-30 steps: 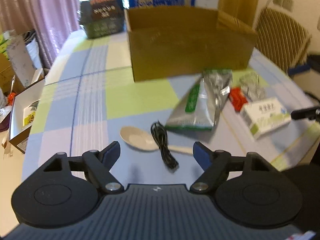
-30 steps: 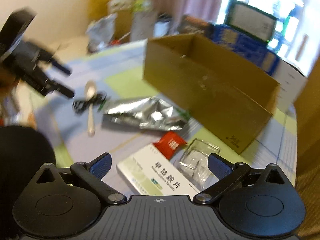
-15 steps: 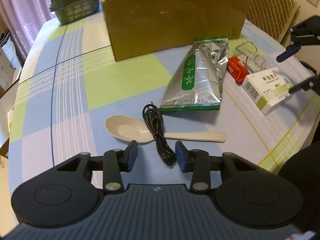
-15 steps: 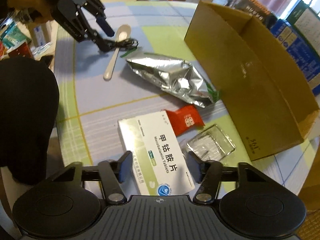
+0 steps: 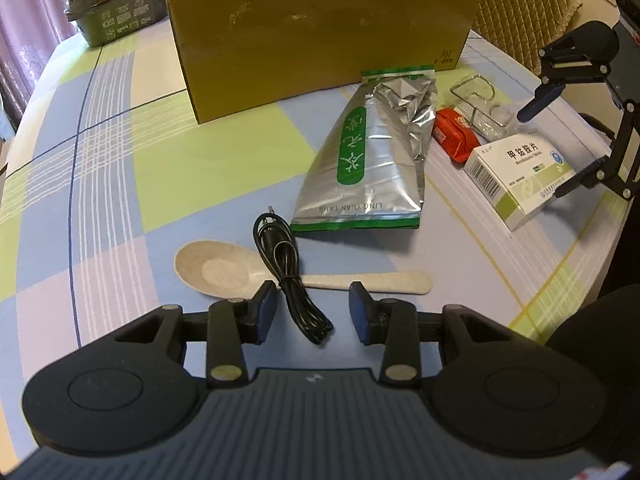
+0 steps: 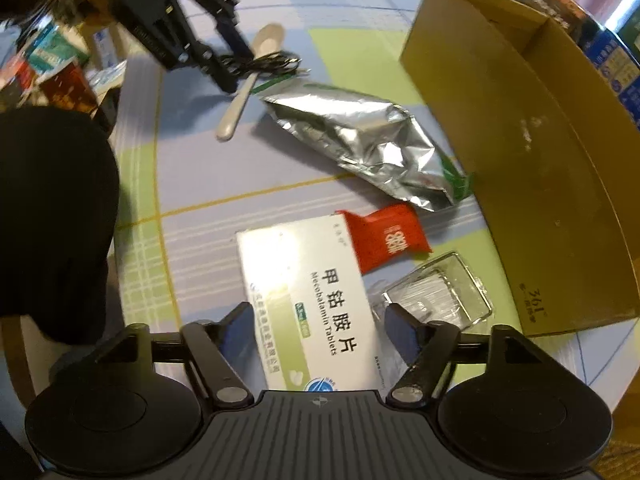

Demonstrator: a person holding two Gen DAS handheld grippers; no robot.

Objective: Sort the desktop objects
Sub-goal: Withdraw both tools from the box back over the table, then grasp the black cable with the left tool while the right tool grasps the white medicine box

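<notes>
We find the left tool (image 5: 313, 312) low over the desk (image 5: 120, 168), jaws partly apart either side of the black cable (image 5: 288, 272), not yet gripping; the cable lies across the spoon (image 5: 224, 270). The right tool (image 6: 318, 330) straddles the tablet box (image 6: 316, 300), jaws near its sides; contact cannot be told. Foil pouch (image 5: 368, 164), red sachet (image 6: 384, 236) and cardboard box (image 5: 320, 32) lie beyond.

Coiled black cable (image 5: 289, 268) lies between the left jaws — white tablet box (image 6: 308, 304) flat between the right jaws.
</notes>
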